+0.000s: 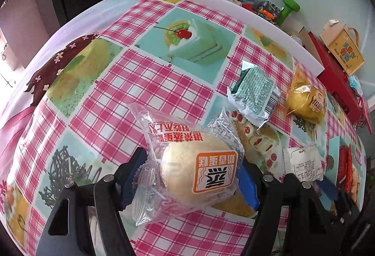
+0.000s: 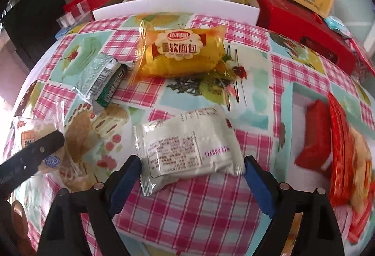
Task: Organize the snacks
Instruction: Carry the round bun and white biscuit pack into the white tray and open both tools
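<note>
Snacks: five packets lie on the checked tablecloth (image 1: 150, 82).
Left gripper (image 1: 192, 176): fingers pressed on both sides of the clear-wrapped bun (image 1: 194, 174).
Green packet (image 2: 103, 80): just left of the yellow bread pack (image 2: 180, 52).
Right gripper (image 2: 192, 183): fingers wide, either side of the white packet (image 2: 187, 150).
Red packets (image 2: 337, 150): far right.

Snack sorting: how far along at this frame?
Done: nothing looks sorted yet. In hand: left gripper brackets the clear-wrapped cake; right gripper brackets the white packet. Left: yellow soft-bread pack, green-and-silver packet, red packets loose on the tablecloth.
</note>
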`<state>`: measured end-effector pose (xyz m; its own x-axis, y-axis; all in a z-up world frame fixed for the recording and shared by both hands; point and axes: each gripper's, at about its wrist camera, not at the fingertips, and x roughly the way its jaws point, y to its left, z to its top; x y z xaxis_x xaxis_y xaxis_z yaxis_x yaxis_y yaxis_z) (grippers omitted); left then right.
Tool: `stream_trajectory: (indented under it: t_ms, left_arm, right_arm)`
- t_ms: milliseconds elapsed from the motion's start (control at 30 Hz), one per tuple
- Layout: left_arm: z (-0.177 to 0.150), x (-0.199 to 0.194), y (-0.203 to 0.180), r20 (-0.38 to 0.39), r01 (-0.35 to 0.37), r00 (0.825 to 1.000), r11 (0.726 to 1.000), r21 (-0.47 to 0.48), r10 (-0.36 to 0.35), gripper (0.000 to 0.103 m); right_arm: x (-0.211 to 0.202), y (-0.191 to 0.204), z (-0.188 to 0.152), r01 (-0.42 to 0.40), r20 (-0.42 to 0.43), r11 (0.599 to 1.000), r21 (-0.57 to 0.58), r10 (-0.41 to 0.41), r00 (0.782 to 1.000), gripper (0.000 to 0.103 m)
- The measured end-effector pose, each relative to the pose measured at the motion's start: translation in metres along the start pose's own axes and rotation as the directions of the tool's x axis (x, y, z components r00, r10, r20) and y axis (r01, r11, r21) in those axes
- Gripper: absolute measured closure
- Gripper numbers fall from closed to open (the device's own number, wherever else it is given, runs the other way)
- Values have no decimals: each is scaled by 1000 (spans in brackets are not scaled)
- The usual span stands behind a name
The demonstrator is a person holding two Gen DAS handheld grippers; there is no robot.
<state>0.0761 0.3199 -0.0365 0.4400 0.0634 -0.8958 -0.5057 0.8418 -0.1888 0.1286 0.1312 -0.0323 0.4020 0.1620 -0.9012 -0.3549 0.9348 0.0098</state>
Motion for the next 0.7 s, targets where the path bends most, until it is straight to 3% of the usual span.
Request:
stream_trajectory:
  t_ms: [67, 400, 533, 567, 700]
  left_arm:
    - [-1, 0, -1, 1, 2, 1000, 1000, 0, -2, 29]
    - [-1, -2, 5, -2, 13, 1000, 1000, 0, -13, 29]
    - [-2, -2, 3, -2, 11, 1000, 1000, 0, -11, 29]
    - [-2, -2, 3, -1, 10, 1000, 1000, 1, -10, 29]
    - [-2, -2, 3, -2, 12, 1000, 1000, -2, -12, 29]
  right_arm:
    - [3, 0, 9, -3, -26, 1000, -24, 2, 1000, 9]
    - [11, 8, 33, -21, -108, 990, -138, 6, 994, 10]
    - [10, 11, 34, -49, -82, 989, -139, 38, 996, 25]
    - [10, 15, 35, -56, -70, 988, -141, 47, 996, 33]
    - [2, 22, 26, -55, -35, 991, -126, 51, 998, 44]
